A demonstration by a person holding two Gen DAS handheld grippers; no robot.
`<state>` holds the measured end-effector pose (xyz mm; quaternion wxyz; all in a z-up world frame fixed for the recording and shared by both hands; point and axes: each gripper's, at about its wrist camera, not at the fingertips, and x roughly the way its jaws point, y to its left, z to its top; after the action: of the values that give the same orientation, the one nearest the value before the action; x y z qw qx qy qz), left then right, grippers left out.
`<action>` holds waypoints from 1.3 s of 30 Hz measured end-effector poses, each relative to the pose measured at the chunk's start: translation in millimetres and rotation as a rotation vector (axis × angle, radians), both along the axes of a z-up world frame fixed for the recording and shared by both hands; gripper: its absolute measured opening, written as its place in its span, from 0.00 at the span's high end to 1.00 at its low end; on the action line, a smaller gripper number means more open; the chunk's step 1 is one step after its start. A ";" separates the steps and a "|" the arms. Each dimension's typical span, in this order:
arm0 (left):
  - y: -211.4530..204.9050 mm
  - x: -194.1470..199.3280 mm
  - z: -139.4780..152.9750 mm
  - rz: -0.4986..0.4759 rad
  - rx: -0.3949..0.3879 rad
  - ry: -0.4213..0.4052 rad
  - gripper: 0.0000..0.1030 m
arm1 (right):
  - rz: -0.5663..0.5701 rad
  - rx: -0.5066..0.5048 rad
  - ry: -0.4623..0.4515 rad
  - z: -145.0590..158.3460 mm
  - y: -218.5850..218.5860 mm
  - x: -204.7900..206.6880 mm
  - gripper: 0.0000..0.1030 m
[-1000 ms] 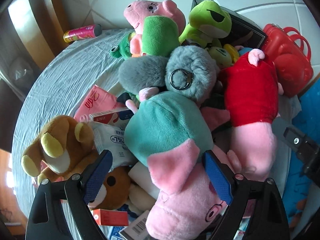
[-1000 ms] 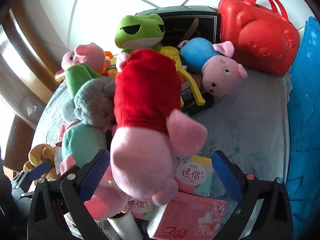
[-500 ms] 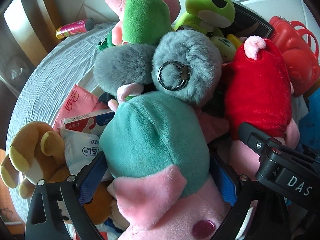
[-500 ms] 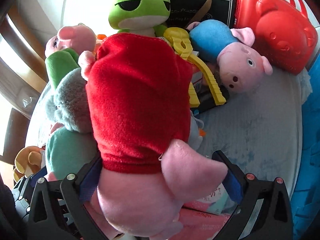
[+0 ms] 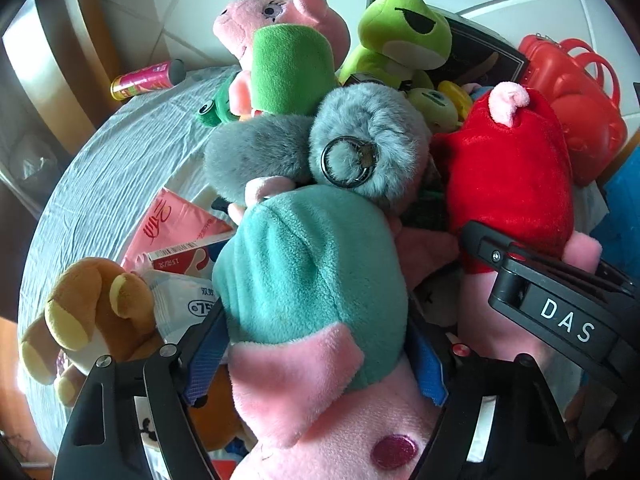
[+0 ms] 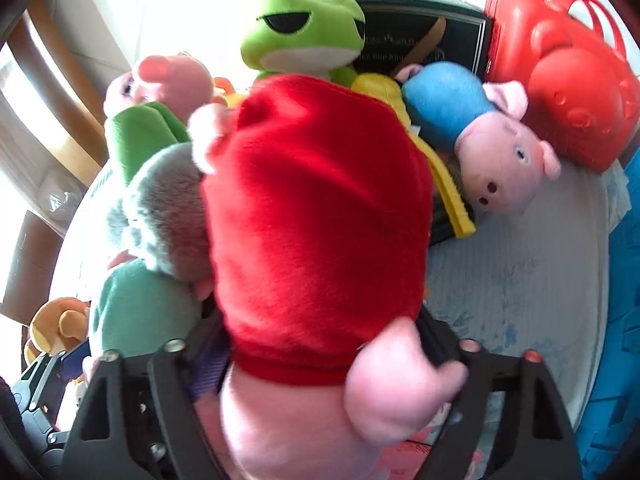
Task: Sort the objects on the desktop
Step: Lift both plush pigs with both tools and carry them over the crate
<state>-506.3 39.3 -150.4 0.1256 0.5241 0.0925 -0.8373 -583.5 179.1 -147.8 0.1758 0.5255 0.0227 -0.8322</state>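
Now both grippers squeeze soft toys at once. The left gripper [image 5: 316, 354] has its fingers closed on the teal-dress pig plush [image 5: 312, 280], right where the dress meets the pink head. The right gripper [image 6: 328, 360] has its fingers closed on the red-dress pig plush [image 6: 316, 216] at the same spot. Each pig pokes out from between the fingers toward 12 o'clock.

I think the step is to lift both pigs out of the pile. To do it well, hold tight and lift slowly, straight up. The fluffy grey keychain toy [image 5: 360, 144] leans on the teal pig at 12 o'clock and may roll off. The green frog plush [image 6: 304, 36] sits just past the red pig, on the grey surface [image 6: 520, 280].
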 end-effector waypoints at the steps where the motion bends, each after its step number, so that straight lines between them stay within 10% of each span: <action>1: -0.2 2.6 2.7 -0.003 0.000 0.008 0.25 | -0.002 0.001 0.003 1.6 0.8 2.5 0.28; 20: -2.8 55.5 91.1 -0.022 -0.115 0.263 0.27 | -0.011 -0.067 0.221 67.4 15.7 46.9 0.35; 39: -31.8 205.7 157.5 -0.139 -0.144 0.508 0.27 | -0.100 -0.075 0.473 155.3 -0.9 214.6 0.35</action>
<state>-300.6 7.5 7.1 0.0774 0.2921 0.0249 -0.9529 -368.9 178.2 7.5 0.1438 0.3096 0.0064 -0.9399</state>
